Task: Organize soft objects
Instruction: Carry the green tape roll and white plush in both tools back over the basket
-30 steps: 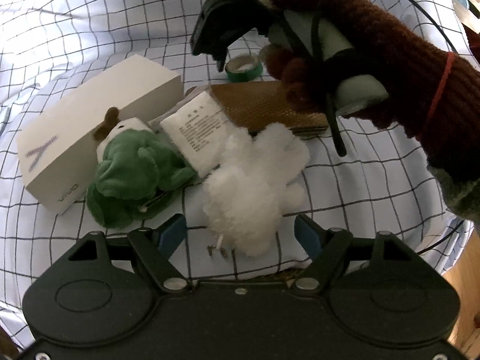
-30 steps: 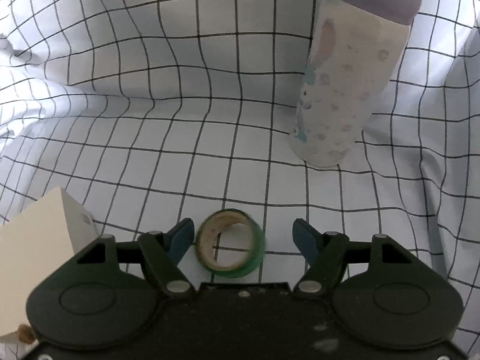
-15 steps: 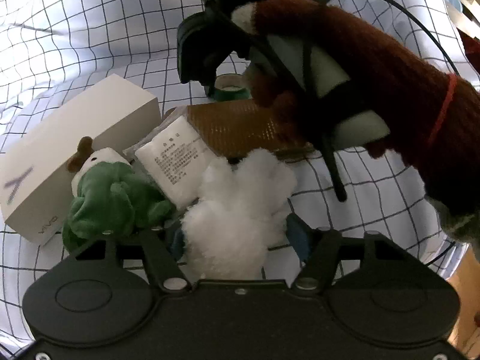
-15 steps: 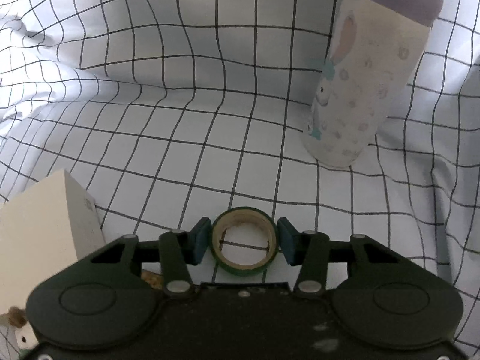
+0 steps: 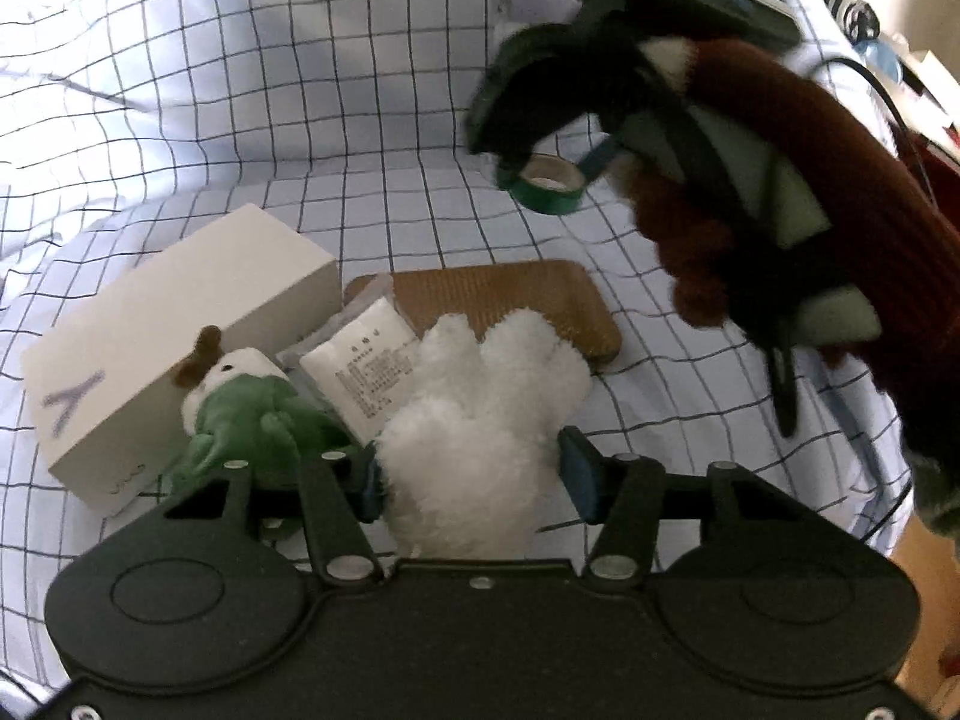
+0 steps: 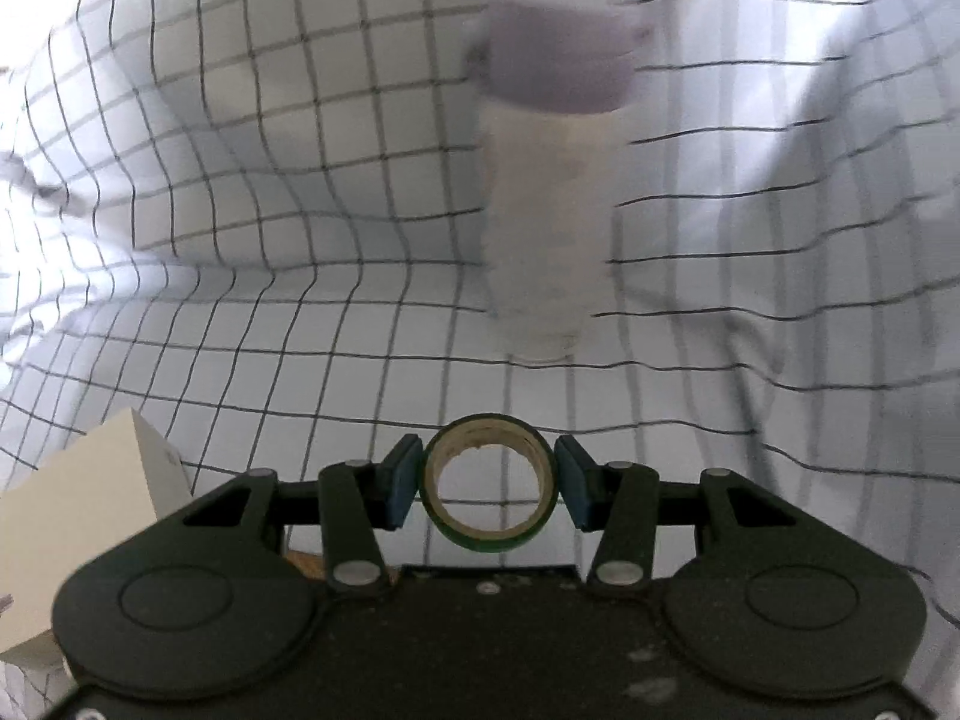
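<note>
Near the middle of the checked cloth (image 5: 372, 90), a white fluffy toy (image 5: 480, 420) lies between the blue pads of the left tongs (image 5: 471, 477), whose jaws are closing on it; the left pad already sinks into the fur, while the right pad stands just clear. Just beside it to the left lies a green plush toy (image 5: 252, 426) with a white face and brown ears, leaning against a white box (image 5: 174, 324) that bears a purple "Y" mark and small grey lettering too blurred to read. Between the box and the fluffy toy sits a white packet (image 5: 366, 366) printed with fine lines of text, too small to make out, and behind it lies a flat brown ribbed case (image 5: 510, 294). Above the cloth, the right tongs (image 6: 485, 483), held by a hand in a dark red knitted glove (image 5: 840, 192), are clenched on a green roll of tape (image 6: 486, 501), lifted clear of the cloth. Beyond it stands a pale bottle with a lilac cap (image 6: 552, 192), blurred.
</note>
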